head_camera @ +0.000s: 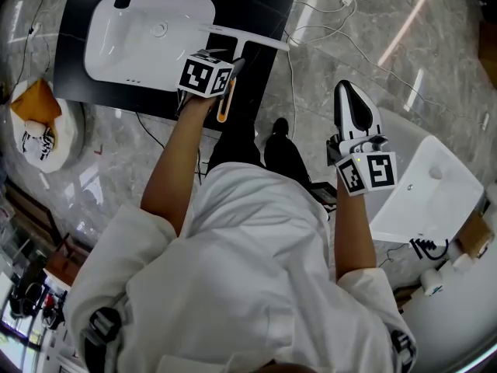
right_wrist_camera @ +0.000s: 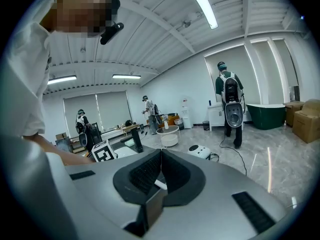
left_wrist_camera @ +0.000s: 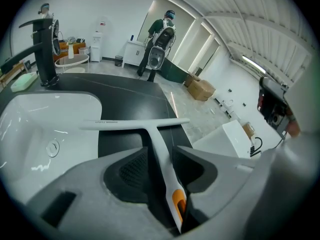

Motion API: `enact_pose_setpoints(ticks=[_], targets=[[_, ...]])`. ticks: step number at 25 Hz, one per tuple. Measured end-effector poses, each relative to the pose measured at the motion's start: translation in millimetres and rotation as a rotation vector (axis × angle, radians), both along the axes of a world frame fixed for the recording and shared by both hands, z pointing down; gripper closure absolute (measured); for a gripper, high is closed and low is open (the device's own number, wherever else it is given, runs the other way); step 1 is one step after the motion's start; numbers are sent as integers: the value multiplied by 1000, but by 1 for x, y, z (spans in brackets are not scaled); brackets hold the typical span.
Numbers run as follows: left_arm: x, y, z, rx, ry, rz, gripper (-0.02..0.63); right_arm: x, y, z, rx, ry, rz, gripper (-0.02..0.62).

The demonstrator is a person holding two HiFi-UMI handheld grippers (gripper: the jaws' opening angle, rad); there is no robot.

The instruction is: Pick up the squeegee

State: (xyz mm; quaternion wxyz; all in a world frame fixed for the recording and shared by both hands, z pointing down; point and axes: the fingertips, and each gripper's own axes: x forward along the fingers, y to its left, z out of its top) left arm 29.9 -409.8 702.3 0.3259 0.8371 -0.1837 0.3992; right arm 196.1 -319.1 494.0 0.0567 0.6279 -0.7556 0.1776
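The squeegee [head_camera: 250, 39] is white and T-shaped, with an orange end on its handle. It lies on the black countertop [head_camera: 268, 6] just right of the white sink [head_camera: 116, 49]. My left gripper [head_camera: 235, 67] points down over the handle. In the left gripper view the squeegee [left_wrist_camera: 150, 126] runs between the jaws of my left gripper [left_wrist_camera: 160, 151], which stand open on either side of the handle with the orange end deep between them. My right gripper [head_camera: 347, 90] hangs in the air off to the right, away from the counter. The right gripper view shows that gripper [right_wrist_camera: 161, 155] with its pads together and nothing held.
A black faucet [left_wrist_camera: 45, 49] stands at the sink's far end. A loose white basin [head_camera: 435, 189] and cables lie on the marble floor to the right, and a round white stool [head_camera: 39, 130] stands to the left. A person with a backpack [left_wrist_camera: 160, 39] stands farther off, near cardboard boxes [left_wrist_camera: 200, 89].
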Motion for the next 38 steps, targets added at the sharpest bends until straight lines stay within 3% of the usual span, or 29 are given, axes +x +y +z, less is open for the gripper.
enact_pose_setpoints(ticks=[24,38], targets=[[4,1,5,-38,-13,-94,509,24,9,-9,45,-6,33,581],[-7,11,-53,53,31,-135,522,34,24,-46,143,-2,9,581]])
